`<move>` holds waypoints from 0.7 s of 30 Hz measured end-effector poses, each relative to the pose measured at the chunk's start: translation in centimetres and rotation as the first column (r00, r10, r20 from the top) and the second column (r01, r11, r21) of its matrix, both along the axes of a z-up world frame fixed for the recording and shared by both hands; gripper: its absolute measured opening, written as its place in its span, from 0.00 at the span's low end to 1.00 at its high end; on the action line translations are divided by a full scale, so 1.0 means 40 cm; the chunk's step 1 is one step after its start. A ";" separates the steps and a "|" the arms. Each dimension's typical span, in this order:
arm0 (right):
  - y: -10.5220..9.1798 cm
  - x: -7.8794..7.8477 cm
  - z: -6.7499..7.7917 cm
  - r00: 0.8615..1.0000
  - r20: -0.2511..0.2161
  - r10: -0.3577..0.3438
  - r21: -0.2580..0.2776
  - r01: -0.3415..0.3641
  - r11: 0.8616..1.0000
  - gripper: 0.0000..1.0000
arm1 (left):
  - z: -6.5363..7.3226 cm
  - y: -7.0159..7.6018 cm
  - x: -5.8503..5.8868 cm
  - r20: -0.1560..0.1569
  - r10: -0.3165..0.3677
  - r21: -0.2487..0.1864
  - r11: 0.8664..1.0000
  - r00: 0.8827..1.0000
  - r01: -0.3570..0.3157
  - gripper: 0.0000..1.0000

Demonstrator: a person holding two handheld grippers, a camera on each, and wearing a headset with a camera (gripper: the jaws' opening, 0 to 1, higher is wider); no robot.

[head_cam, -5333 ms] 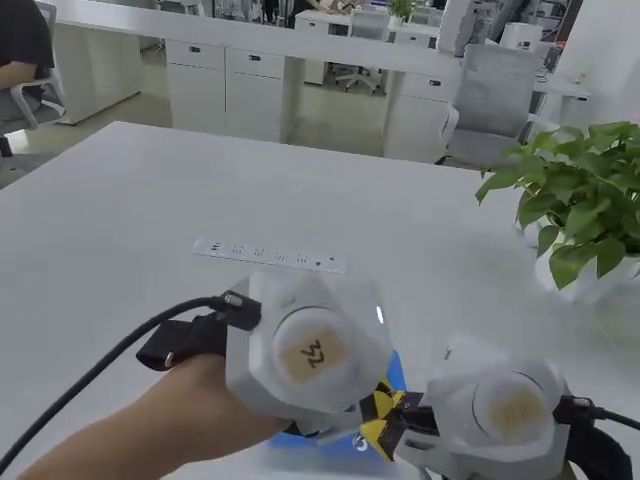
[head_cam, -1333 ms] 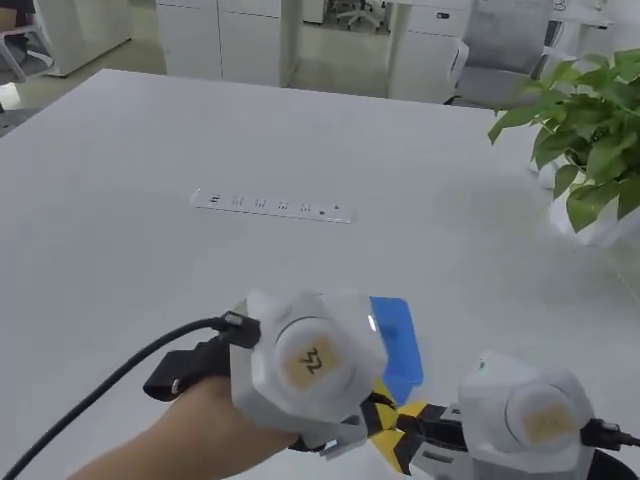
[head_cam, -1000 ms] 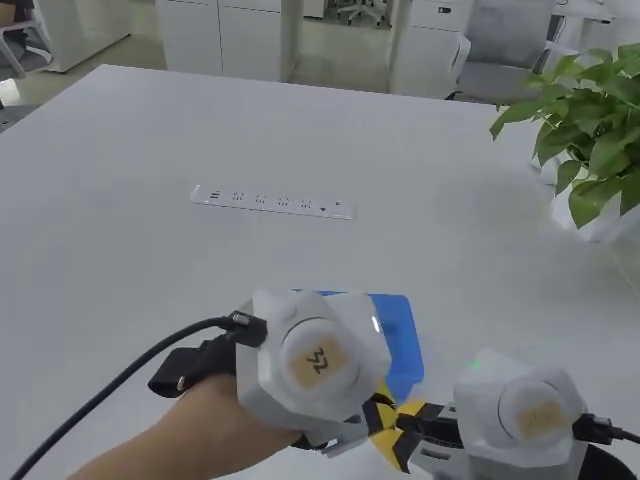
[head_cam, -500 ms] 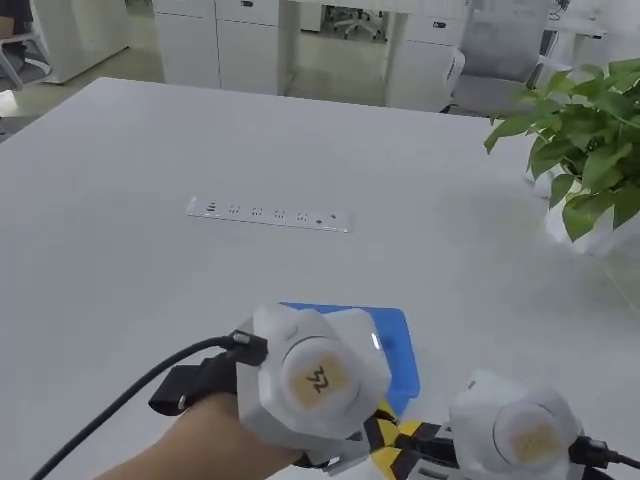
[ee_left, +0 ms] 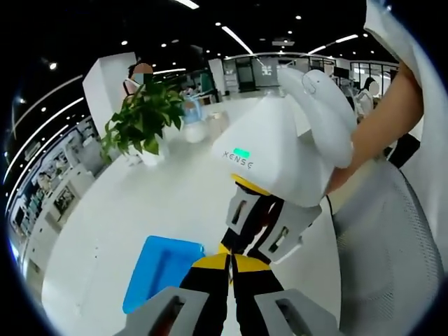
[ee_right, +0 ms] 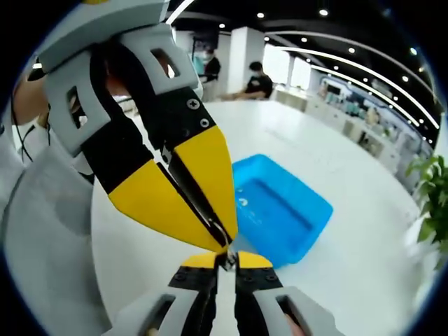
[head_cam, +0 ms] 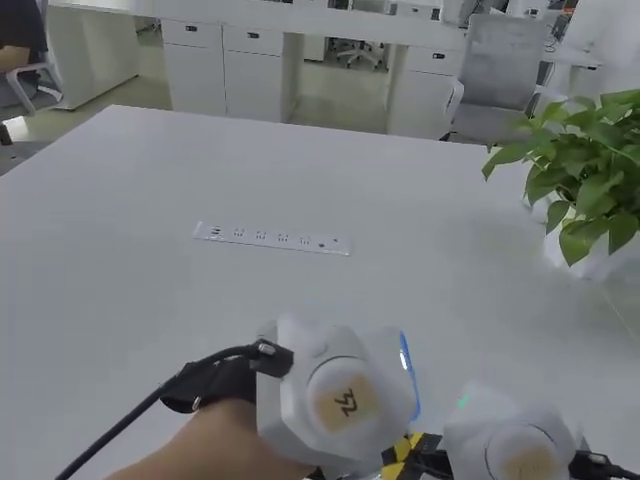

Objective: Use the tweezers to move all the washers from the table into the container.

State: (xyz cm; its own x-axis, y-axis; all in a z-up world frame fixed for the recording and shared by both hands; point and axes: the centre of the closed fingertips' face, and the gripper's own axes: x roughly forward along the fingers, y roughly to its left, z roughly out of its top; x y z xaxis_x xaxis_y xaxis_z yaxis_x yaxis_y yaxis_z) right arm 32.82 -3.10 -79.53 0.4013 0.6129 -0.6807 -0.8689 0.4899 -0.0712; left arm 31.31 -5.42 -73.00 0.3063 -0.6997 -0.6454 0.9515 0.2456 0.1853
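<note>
Touching tips, left gripper (ee_left: 229, 260), right gripper (ee_right: 227, 262) (closed)

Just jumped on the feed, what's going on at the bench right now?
A person holds one claw in each hand, low over the white table. The left claw and the right claw both look closed and meet tip to tip beside the blue container. Whether anything is pinched where the tips meet is too small to tell.
</note>
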 end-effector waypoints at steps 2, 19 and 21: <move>0.002 0.010 0.031 0.999 0.032 0.003 0.005 -0.003 1.000 0.04 | 0.029 -0.001 0.007 0.026 0.002 -0.015 1.000 1.000 -0.002 0.00; 0.031 0.127 0.170 0.986 0.167 0.018 0.015 -0.021 1.000 0.04 | 0.160 0.021 0.109 0.170 0.014 -0.001 1.000 0.985 -0.014 0.00; 0.032 0.134 0.174 0.985 0.174 0.021 0.011 -0.023 1.000 0.04 | 0.163 0.023 0.114 0.175 0.014 -0.001 1.000 0.984 -0.014 0.00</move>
